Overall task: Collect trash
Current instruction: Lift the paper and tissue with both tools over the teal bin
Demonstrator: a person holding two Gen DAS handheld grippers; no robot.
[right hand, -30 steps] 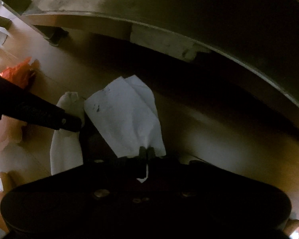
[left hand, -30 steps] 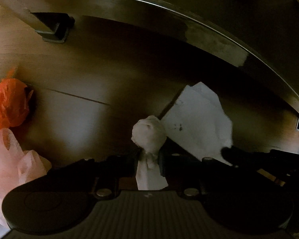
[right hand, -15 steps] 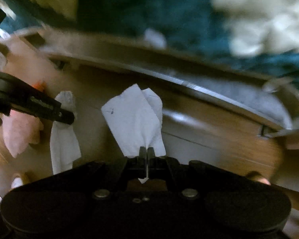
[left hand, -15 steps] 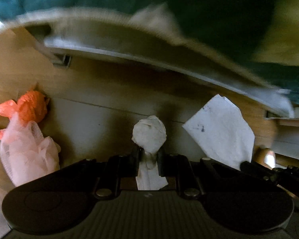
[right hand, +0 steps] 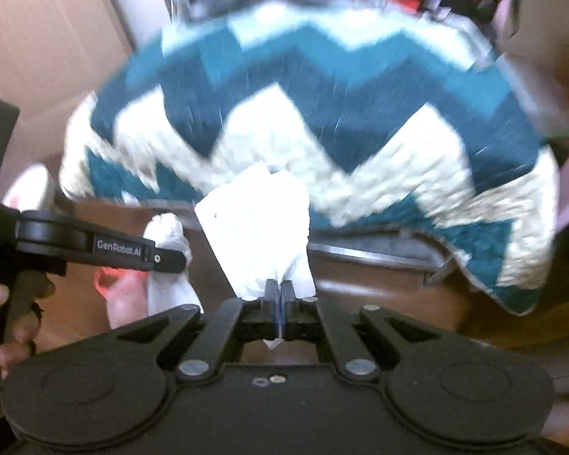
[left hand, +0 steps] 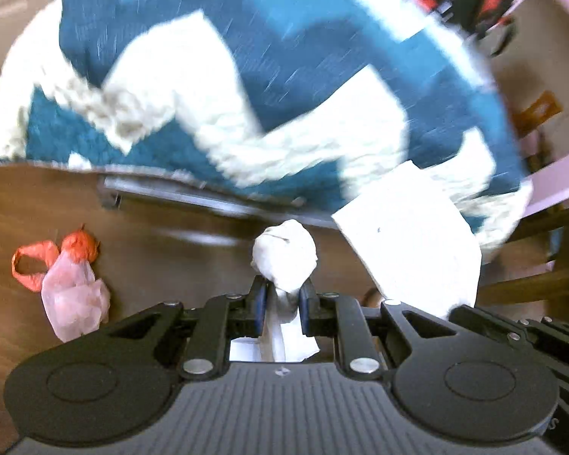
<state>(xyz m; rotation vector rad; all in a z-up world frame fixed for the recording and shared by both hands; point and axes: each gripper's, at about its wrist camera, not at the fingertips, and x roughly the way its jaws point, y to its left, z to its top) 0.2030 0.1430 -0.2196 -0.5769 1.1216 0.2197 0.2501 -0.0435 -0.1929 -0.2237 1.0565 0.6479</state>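
The left gripper [left hand: 282, 305] is pinched on a crumpled white tissue wad [left hand: 284, 256]. The wad's balled head projects beyond the fingertips, and its twisted tail runs back between the jaws toward the camera, so its long axis lies along the gripper's pointing line.

The right gripper [right hand: 278, 299] is pressed together on the lower corner of a flat white paper sheet [right hand: 256, 227]. The sheet fans forward and upward from the pinch point, with a small tab showing behind the pads. In the left wrist view the same sheet [left hand: 409, 242] appears just right of the wad, so the two held items hang near each other without visible contact.

Both items are clear of the wooden floor [left hand: 170, 265]. Neither view shows a bin or bag to receive them.

Remaining trash lies on the floor: an orange plastic bag [left hand: 72, 248] touching a pale pink bag [left hand: 74, 303]. Both sit to the left of the left gripper, near the lower edge of a blue-and-white zigzag blanket [left hand: 246, 76] that overhangs a metal frame rail [left hand: 193, 197]. The left hand is judged the nearer one for that pair. Both grippers are occupied, so a drop-off is judged necessary first.

The wad looks compact and firm; the sheet looks thin and limp and carries a small dark speck.
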